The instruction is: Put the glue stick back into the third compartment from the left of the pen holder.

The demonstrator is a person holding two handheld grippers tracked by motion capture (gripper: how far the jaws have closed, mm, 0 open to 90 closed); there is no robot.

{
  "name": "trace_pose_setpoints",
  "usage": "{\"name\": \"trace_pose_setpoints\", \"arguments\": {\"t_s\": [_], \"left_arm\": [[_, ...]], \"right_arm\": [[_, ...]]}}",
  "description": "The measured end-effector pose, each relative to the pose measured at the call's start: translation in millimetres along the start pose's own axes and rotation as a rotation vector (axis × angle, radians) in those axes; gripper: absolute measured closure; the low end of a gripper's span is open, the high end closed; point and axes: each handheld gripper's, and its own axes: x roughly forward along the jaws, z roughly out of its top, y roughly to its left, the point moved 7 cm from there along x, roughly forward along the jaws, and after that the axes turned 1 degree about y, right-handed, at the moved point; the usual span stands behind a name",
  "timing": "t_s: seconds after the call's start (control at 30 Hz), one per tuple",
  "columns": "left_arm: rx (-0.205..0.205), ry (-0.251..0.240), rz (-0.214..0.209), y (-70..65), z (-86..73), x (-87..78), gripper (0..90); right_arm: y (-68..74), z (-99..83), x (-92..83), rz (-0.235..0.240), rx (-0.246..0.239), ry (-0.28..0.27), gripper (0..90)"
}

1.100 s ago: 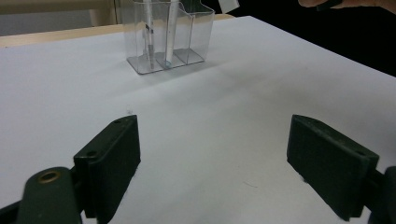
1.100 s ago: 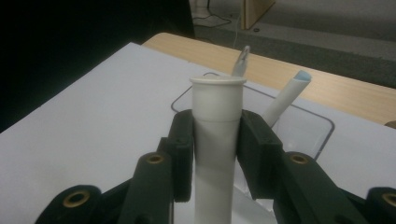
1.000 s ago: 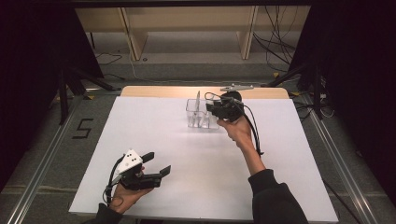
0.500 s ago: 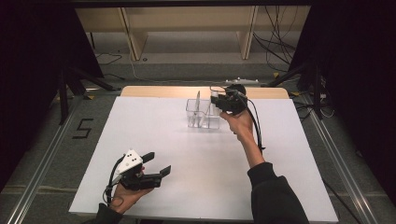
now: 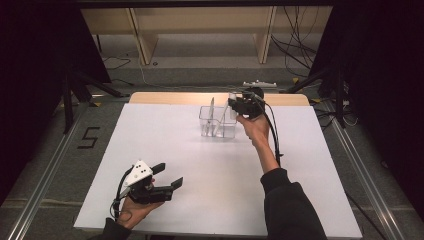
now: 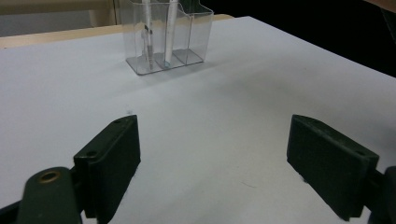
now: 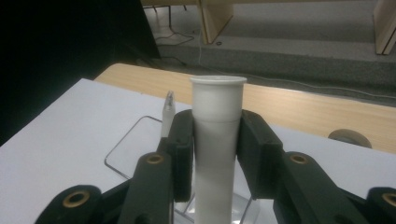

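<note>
At the far side of the white table [image 5: 165, 150], we are watching the right gripper [image 5: 239, 106] pinching a white tube [image 7: 217, 140] between its two black jaws, which are pressing against the tube's sides just below its flared rim. The tube is standing upright in the grip, held over the right-hand end of a clear plastic organizer [image 5: 217, 121] that is sitting near the table's back edge; whether the tube's lower end is reaching inside a compartment we cannot tell. A slim white pen [image 5: 211, 114] is leaning inside the organizer to the left of the tube, its tip rising above the rim. Near the front left corner of the table, well apart from the organizer, the person's left hand [image 5: 131, 210] is holding the left gripper [image 5: 167, 176] low over the bare surface, its jaws spread wide with nothing between them and pointing toward the organizer. A black cable [image 5: 272, 131] is trailing from the right gripper along the outstretched forearm.
</note>
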Motion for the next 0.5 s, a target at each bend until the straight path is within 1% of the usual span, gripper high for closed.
{"name": "trace_pose_setpoints", "arguments": {"t_s": [0.1,0.3,0.5], "left_arm": [[0.000,-0.001,0.000,-0.1,0.1,0.2,16.9],[0.001,0.003,-0.004,-0.7,-0.5,0.4,16.9],[0.003,0.004,-0.005,-0.9,-0.5,0.3,16.9]], "right_arm": [[-2.7,-2.1,3.8,-0.011,0.005,0.009,68.1],[-4.6,-3.6,9.1,-0.015,0.017,0.011,68.1],[-6.4,-4.2,12.3,-0.030,0.016,0.010,68.1]]}}
